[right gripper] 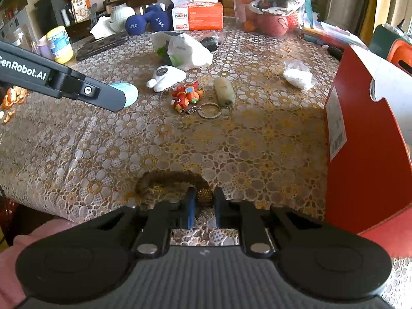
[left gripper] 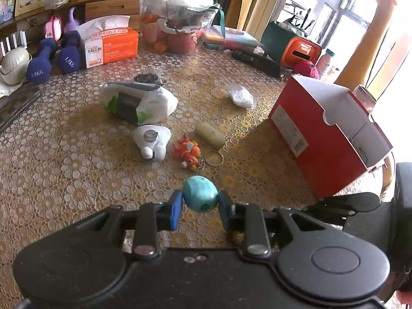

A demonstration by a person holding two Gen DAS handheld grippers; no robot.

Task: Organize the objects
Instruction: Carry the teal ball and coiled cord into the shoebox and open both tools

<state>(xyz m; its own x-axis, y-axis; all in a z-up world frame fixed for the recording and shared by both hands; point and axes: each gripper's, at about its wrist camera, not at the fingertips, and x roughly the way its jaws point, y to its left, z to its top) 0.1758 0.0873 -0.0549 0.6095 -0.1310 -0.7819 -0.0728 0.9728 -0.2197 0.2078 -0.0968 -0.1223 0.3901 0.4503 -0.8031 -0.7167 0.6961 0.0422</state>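
Concurrently, the left gripper (left gripper: 200,198) clamped a teal egg (left gripper: 200,193); the right gripper (right gripper: 204,198) clamped a brown scrunchie (right gripper: 167,180) on the worktop (right gripper: 231,149).

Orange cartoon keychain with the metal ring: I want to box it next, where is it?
The orange cartoon keychain lies mid-table, between the white plush toy and the beige oval case, left of the red cardboard box.

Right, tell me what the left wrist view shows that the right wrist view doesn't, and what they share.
Only the left wrist view: the left tongs shut on a teal egg from the front, and the inside of the red box.

Only the right wrist view: the right tongs shut on a brown fuzzy ring, plus a yellow tub at far left.

Both: the keychain toy, white toy, beige roll, tissue box and dumbbells.
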